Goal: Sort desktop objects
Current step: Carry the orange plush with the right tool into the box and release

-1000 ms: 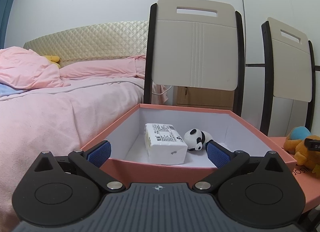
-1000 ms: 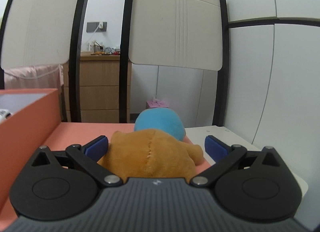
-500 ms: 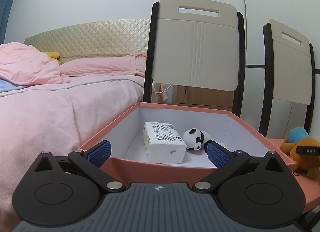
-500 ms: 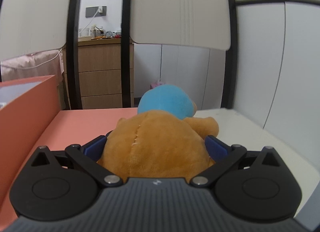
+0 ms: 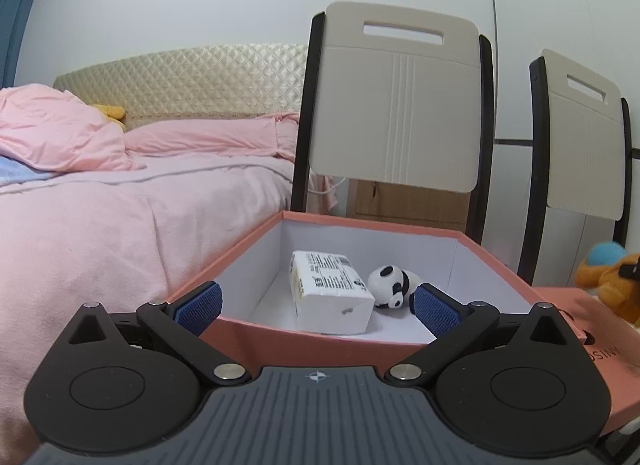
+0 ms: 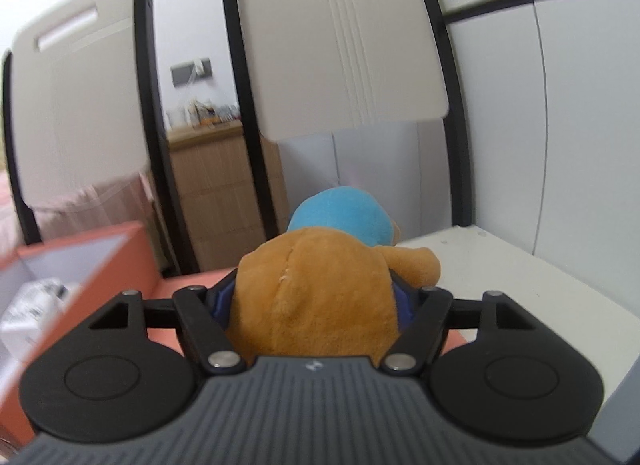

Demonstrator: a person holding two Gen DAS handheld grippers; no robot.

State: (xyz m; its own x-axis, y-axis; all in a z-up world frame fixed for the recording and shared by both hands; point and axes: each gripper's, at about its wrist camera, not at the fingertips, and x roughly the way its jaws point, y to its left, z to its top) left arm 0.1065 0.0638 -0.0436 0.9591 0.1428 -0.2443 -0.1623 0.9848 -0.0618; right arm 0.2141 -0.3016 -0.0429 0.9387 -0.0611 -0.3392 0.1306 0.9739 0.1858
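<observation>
An orange plush toy with a blue cap (image 6: 316,285) fills the middle of the right wrist view, lifted off the table, and my right gripper (image 6: 314,299) is shut on its body. The same plush toy (image 5: 610,273) shows at the far right of the left wrist view. A salmon-pink open box (image 5: 400,227) lies ahead of my left gripper (image 5: 316,305), which stands open over the box's near wall with nothing between its fingers. Inside the box lie a white tissue pack (image 5: 330,297) and a small panda toy (image 5: 390,287). The box (image 6: 100,261) also appears at the left of the right wrist view.
Two beige chair backs (image 5: 394,117) (image 5: 582,145) stand behind the table. A bed with pink covers (image 5: 120,201) lies to the left. The salmon box lid (image 5: 592,325) lies right of the box, and bare white tabletop (image 6: 520,285) extends further right. A wooden cabinet (image 6: 224,189) stands behind the chairs.
My right gripper has shut on the orange plush toy, lifted it off the lid and tilted toward the box. The left gripper has stayed open, shifting only slightly.
</observation>
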